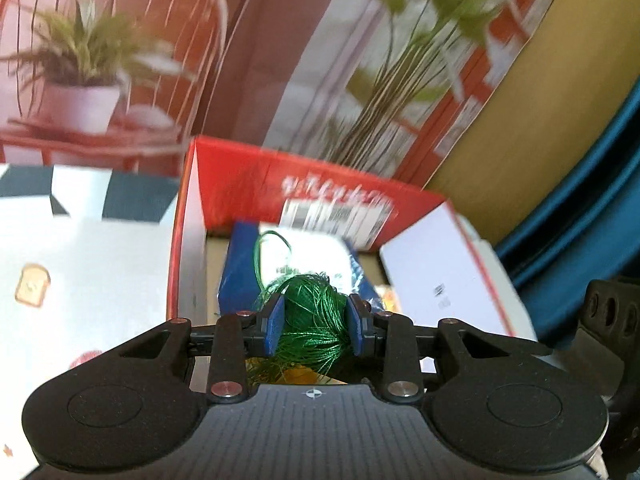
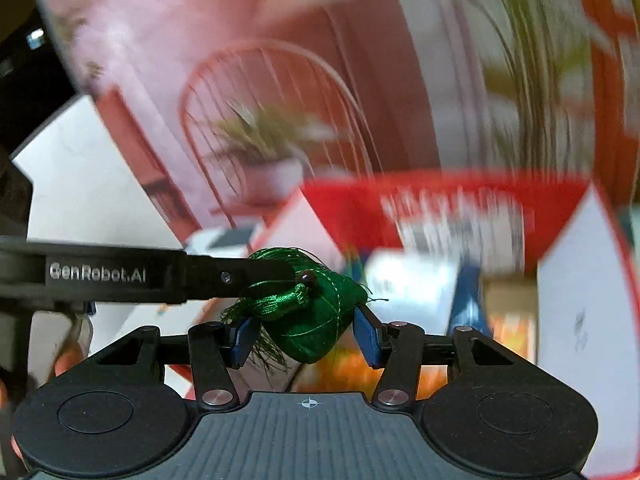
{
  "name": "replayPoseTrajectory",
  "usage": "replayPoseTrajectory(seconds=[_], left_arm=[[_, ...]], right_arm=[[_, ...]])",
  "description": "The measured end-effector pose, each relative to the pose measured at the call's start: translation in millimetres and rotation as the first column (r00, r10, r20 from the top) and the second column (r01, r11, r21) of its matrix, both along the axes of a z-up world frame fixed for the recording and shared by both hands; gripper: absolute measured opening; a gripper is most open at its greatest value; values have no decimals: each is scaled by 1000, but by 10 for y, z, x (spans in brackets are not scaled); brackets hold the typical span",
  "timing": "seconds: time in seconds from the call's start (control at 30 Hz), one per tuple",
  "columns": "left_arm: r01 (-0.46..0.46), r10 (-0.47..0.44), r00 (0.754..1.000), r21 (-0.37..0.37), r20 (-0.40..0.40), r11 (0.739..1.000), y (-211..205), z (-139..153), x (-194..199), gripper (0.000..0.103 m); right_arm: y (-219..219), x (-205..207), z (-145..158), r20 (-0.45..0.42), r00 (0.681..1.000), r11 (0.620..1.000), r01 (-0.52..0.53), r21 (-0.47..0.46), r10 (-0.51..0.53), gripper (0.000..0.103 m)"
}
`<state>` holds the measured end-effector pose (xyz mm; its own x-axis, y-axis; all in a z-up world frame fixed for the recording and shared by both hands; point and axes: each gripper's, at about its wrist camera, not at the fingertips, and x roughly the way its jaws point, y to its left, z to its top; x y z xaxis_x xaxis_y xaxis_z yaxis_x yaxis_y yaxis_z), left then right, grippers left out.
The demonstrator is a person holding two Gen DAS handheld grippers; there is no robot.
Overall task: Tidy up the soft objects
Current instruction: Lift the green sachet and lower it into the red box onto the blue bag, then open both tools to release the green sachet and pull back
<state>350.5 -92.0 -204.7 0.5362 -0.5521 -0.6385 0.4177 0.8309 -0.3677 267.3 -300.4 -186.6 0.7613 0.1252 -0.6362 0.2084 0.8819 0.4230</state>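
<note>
A green silk sachet (image 2: 320, 320) with a brown bead and a green thread tassel hangs above an open red cardboard box (image 2: 348, 208). My right gripper (image 2: 306, 336) is shut on the sachet's body, a blue pad on each side. My left gripper (image 1: 316, 320) is shut on the tassel (image 1: 312, 312), whose threads bunch between its blue pads. In the right wrist view the left gripper (image 2: 276, 272) comes in from the left and meets the tassel by the bead. Both views are blurred.
Inside the red box (image 1: 240, 184) lie a blue packet (image 1: 240, 264) and orange items (image 2: 360, 368); its white flaps (image 1: 440, 264) stand open. A white cloth with a toast print (image 1: 80, 260) lies to the left. A backdrop with printed plants (image 1: 100, 60) stands behind.
</note>
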Motion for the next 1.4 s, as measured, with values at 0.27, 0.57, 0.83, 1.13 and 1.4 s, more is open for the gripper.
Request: replayPoseTrajectory(seconds=[0.27,0.57,0.83,1.13,1.4], left_arm=[[21,-16,998,76,-62,997,-75,-139,141,34],[16,-18,1000,121,21,992,-39,64,-48,55],[-17,5,993,106,119,994,214,323,-458,55],[-114,108,986,43,124,993,597,163,-1016,55],[-155,154,988,43,22,987,692,-234,-1146,55]], right_arm=[[-18,59,-263,-102,994,999,45,20,-43,50],[-7,-74,-19,-102,993,988,40,-148,-55,57],[-16,-465,148,-57,995,981,72,-178,-84,59],[156,-983,209,64,997,981,55,-186,-44,59],[266,-1274,236,104,994,977,49,-206,-28,58]])
